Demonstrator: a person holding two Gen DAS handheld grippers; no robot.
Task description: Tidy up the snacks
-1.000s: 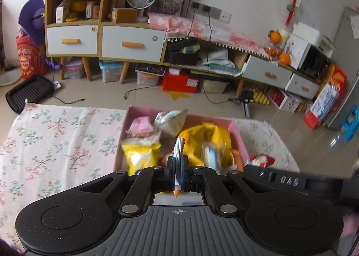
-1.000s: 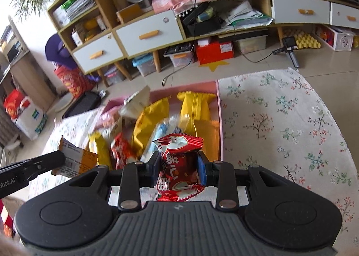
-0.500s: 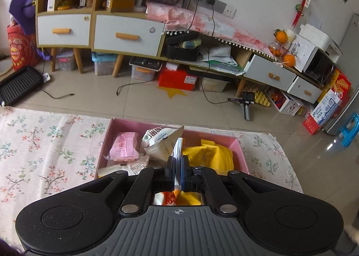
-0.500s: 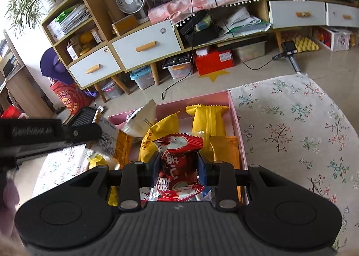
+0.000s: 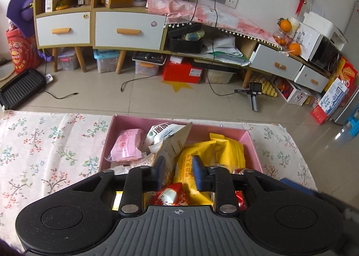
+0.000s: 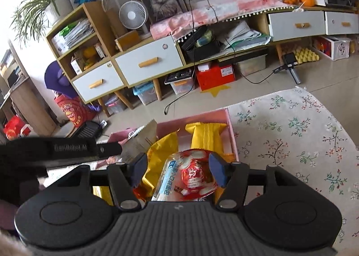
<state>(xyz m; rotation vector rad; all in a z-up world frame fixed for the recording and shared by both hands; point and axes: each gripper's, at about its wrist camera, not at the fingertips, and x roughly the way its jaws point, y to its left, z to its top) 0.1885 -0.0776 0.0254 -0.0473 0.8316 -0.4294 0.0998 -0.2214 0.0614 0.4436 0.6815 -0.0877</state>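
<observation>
Both tongs were clenched on packets half a second ago; now both are standing released. My left gripper (image 5: 177, 171) is hanging spread over the pink box (image 5: 252, 143), fingers apart, the tan packet (image 5: 174, 143) it let go leaning against the left finger. My right gripper (image 6: 178, 169) is likewise spread, the red-and-white snack (image 6: 193, 175) lying loose between its fingers on the pile. Beneath, a yellow bag (image 5: 211, 155) is lying partly covered; the pink packet (image 5: 129, 144) and white packet (image 5: 163, 131) are sitting at the far left of the box. Lower layers are hidden by my own housings. Beyond, the floral cloth (image 5: 44, 143) is running past the frame edge.
</observation>
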